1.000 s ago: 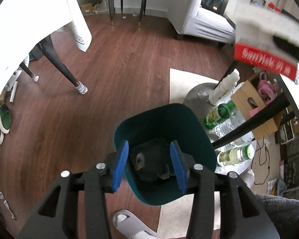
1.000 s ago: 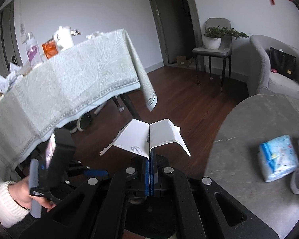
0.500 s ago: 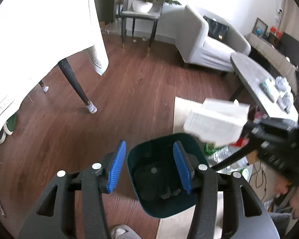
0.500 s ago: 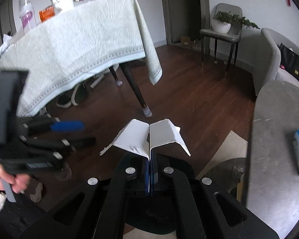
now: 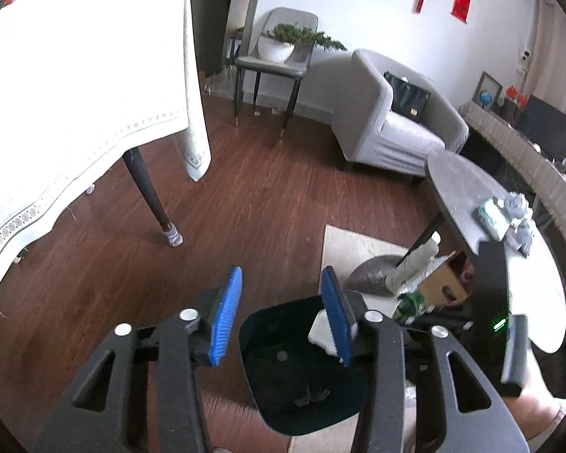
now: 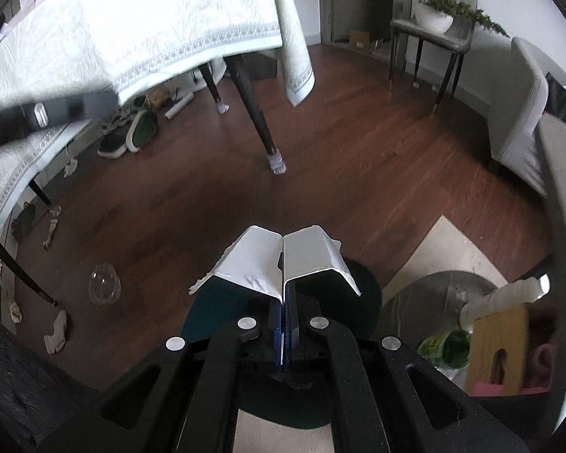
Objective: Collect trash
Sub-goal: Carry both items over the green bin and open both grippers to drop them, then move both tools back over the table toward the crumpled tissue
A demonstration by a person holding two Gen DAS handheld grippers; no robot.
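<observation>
- Change since the earlier frames: the bin (image 5: 302, 370) has dropped lower in the left wrist view, and more floor (image 5: 264, 207) and the far wall show above the left gripper (image 5: 279, 317). In the right wrist view the tabletop has left the picture; the floor and the bin now fill the middle.
- Change, continued: the carton (image 6: 283, 268) showed high at the right edge of the left wrist view one second ago. It now shows only as a white corner behind the left gripper's right-hand pad, over the bin's mouth.
- Left gripper: jaws partly apart and closing. Nothing sits between the pads (image 5: 226, 321). The bin's open mouth lies beyond and below the gap, offset toward the right-hand pad.
- Right gripper (image 6: 283, 324): jaws fully closed, pads pressed together on a thin flap of the carton. The carton's two white panels fold outward, one to each side of the fingertips.
- Carton location: held at the tip of the right gripper, directly above the bin, not resting on it.
- Bin: dark green, upright on the floor, under both grippers. Small dark scraps lie on its bottom.
- A clear cup (image 6: 103, 288) lies on the floor to the left of the right gripper, well apart from the bin.
- Bottles (image 6: 445, 347) and a box (image 6: 505, 347) stand to the right of the right gripper, under the grey table (image 5: 460, 188).
</observation>
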